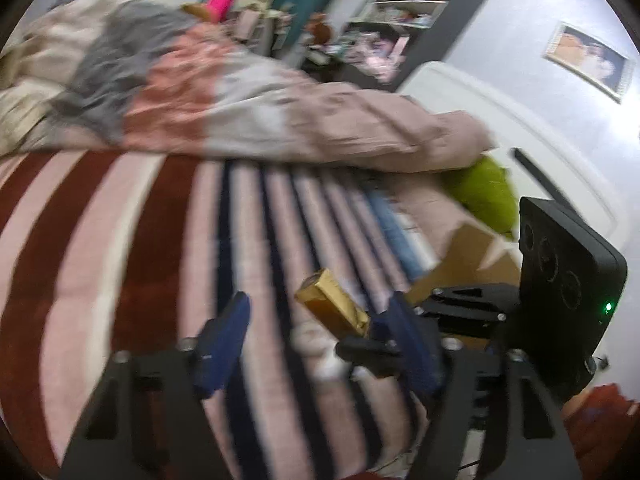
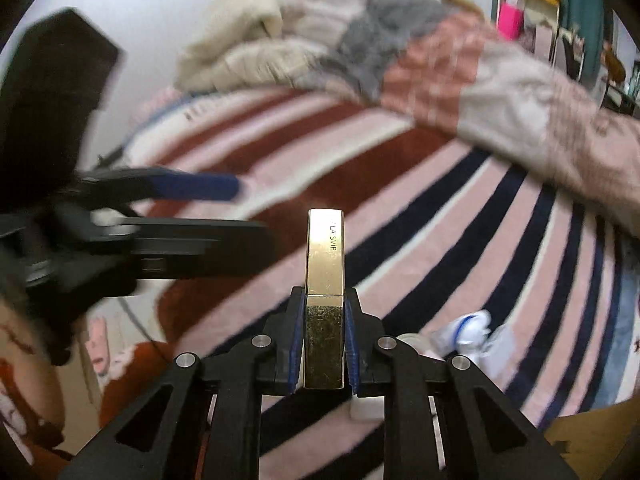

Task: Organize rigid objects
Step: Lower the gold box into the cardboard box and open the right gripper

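Observation:
My right gripper [image 2: 323, 320] is shut on a gold rectangular case [image 2: 325, 280] marked LAISVIP, which sticks out forward above the striped bed cover. The same gold case [image 1: 332, 304] shows in the left wrist view, held by the right gripper [image 1: 374, 330] between my left fingers. My left gripper [image 1: 320, 312] is open, its blue pads wide apart, with the case in the gap and not touched. The left gripper [image 2: 224, 208] also reaches in from the left of the right wrist view.
A striped bed cover [image 1: 120, 240] lies below. A heap of blankets [image 1: 240, 100] runs along the far side. A cardboard box [image 1: 468, 256] and a green cushion [image 1: 484, 192] sit at the right. A crumpled white and blue wrapper [image 2: 468, 332] lies on the cover.

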Motion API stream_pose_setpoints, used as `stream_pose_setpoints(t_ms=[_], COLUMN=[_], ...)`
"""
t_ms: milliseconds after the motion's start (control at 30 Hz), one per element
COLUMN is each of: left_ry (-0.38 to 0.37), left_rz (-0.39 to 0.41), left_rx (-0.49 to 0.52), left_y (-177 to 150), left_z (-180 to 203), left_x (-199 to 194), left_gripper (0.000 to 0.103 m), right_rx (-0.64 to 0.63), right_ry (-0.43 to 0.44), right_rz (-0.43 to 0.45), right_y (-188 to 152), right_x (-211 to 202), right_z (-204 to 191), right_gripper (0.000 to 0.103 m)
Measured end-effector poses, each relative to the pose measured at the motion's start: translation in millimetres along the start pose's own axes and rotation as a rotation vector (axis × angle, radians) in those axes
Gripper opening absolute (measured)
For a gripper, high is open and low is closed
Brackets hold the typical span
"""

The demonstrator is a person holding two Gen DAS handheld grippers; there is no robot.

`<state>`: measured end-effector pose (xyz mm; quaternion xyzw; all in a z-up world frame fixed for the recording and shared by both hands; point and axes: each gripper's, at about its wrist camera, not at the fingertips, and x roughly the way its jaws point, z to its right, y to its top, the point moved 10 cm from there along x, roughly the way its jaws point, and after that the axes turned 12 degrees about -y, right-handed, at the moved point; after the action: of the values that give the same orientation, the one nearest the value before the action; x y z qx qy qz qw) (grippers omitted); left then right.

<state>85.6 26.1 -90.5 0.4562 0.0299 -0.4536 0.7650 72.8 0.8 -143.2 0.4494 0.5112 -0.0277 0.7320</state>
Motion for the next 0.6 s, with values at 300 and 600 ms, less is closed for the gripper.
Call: stream_pose_setpoints(t_ms=[300,600], left_ry=[-0.119,-0.167], left_rz=[-0.058,-0.194], left_rx=[0.200,0.309], left_y=[37,30], left_z=[118,195], left_x=[58,145], left_gripper=[0.030,0.029], right_rx=[0.071,0.207], right_ry=[-0.085,-0.197], right_rz=[0.167,0.154], right_y=[-6,-56], right_x=[-105,-151], right_z=[64,151], right_gripper=[0.013,0.013])
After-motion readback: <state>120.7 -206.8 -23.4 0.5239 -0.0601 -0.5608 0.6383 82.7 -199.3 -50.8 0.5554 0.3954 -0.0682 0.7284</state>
